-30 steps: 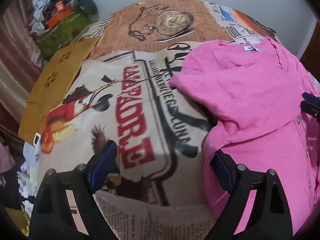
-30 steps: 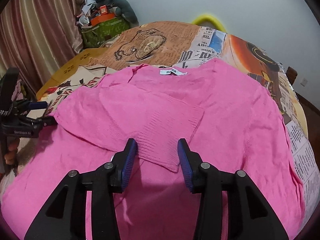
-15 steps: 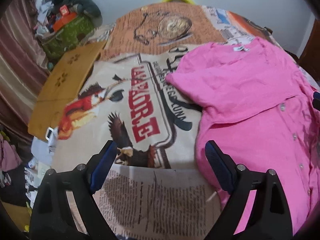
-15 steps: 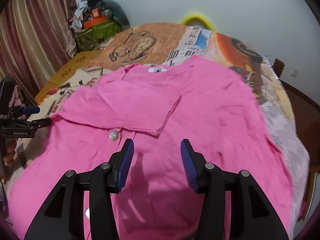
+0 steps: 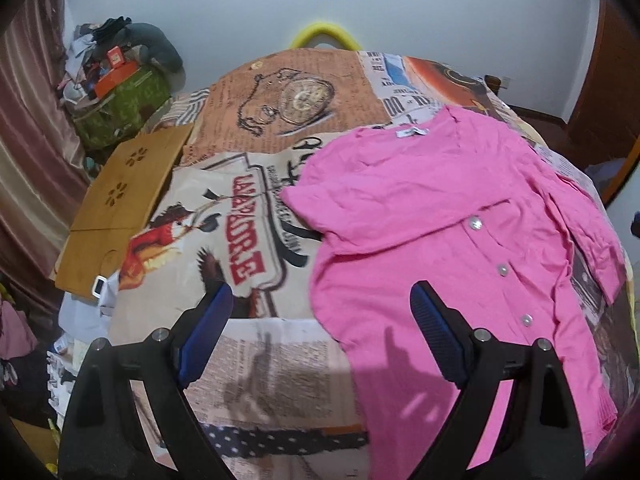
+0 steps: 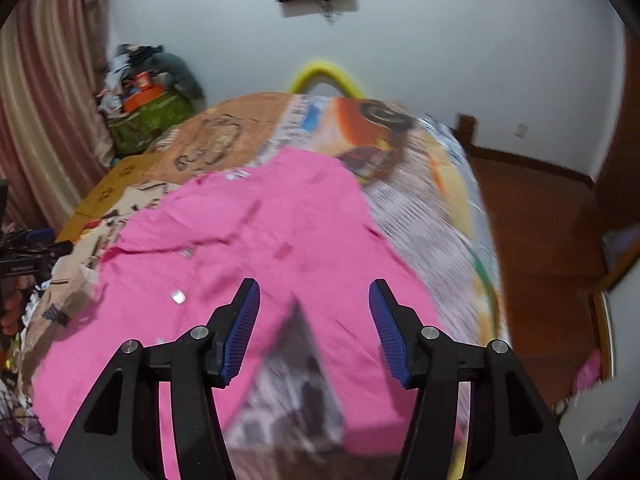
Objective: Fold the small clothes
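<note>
A pink button-front cardigan (image 5: 440,240) lies flat on the printed bedspread (image 5: 256,360), neck label at the far end, its left sleeve folded across the chest. It also shows in the right wrist view (image 6: 280,248), blurred. My left gripper (image 5: 322,332) is open and empty, raised above the cardigan's lower left edge. My right gripper (image 6: 314,328) is open and empty, raised above the right sleeve and the hem. The left gripper shows at the left edge of the right wrist view (image 6: 28,248).
A wooden board (image 5: 120,208) lies at the bed's left edge. A green bag with clutter (image 5: 120,108) stands by the curtain at the back left. A yellow hoop (image 5: 322,34) stands behind the bed. Wooden floor (image 6: 540,240) lies to the right.
Both grippers have pulled back and up from the cardigan. The right gripper has opened wider and swung right towards the right sleeve. The folded left sleeve stays in place.
</note>
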Available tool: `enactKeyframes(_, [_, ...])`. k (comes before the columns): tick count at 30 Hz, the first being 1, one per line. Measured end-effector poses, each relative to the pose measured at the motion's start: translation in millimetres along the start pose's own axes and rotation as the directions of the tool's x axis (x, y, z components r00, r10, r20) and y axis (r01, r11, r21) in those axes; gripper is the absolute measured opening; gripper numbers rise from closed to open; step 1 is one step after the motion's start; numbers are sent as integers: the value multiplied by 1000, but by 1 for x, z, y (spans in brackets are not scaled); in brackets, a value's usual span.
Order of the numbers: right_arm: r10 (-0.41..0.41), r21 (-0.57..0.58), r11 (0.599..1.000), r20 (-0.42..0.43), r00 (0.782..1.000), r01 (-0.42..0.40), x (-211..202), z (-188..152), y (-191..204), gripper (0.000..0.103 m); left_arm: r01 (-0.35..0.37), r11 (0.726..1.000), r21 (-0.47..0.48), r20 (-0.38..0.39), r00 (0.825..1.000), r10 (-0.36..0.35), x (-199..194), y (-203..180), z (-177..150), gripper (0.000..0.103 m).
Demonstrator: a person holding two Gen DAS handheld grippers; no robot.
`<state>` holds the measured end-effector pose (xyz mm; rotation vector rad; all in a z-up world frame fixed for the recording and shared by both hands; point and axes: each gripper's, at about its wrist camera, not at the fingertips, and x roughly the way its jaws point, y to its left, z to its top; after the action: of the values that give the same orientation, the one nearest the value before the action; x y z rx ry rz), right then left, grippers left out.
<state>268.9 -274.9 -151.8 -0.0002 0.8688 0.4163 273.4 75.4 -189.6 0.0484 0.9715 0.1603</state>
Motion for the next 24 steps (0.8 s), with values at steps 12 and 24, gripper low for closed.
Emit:
enactKeyframes(12, [-63, 163, 984, -96, 993, 78, 3, -70, -60, 53, 71, 997, -15, -122, 990, -73, 37, -32, -25, 91])
enactKeyframes(24, [-92, 136, 985, -138, 986, 111, 23, -81, -65, 29, 107, 993, -46, -195, 974, -114, 63, -37, -39, 91])
